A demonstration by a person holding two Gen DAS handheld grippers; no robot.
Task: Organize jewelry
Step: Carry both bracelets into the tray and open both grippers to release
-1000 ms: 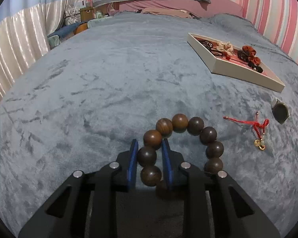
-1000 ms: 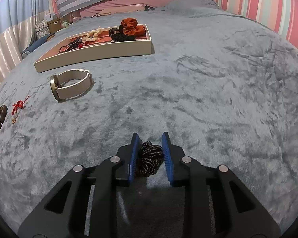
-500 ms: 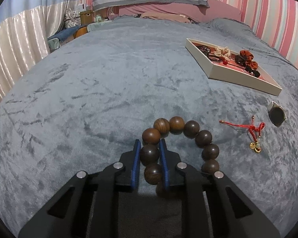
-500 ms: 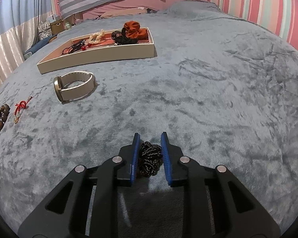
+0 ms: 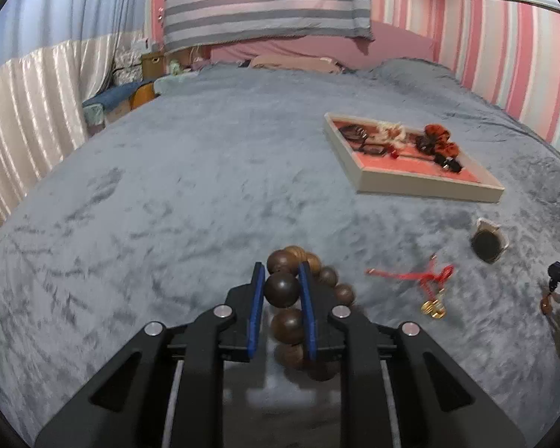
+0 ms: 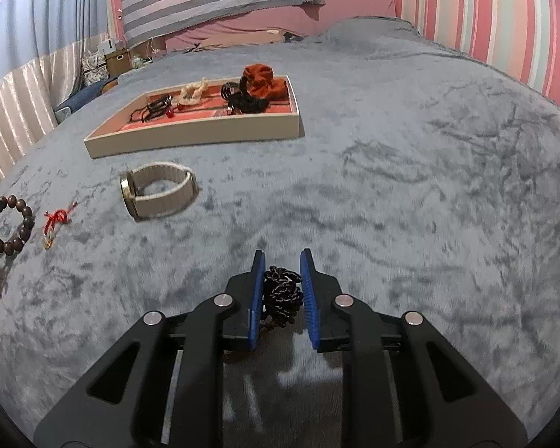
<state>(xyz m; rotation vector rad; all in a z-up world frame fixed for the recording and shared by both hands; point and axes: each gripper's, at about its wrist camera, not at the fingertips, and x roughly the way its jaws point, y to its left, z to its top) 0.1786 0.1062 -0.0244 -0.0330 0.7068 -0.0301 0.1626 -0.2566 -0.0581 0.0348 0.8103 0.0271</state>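
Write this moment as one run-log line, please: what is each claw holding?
left gripper: shut on wooden bead bracelet | right gripper: shut on black braided cord | tray: not reached

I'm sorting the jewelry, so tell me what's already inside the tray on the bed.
In the tray lie an orange scrunchie, black hair ties, a cream braided piece and dark bracelets with red beads. Anything beneath the scrunchie is hidden.

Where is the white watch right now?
In the right wrist view, the white watch lies on the grey blanket, just in front of the tray, beside the red charm.
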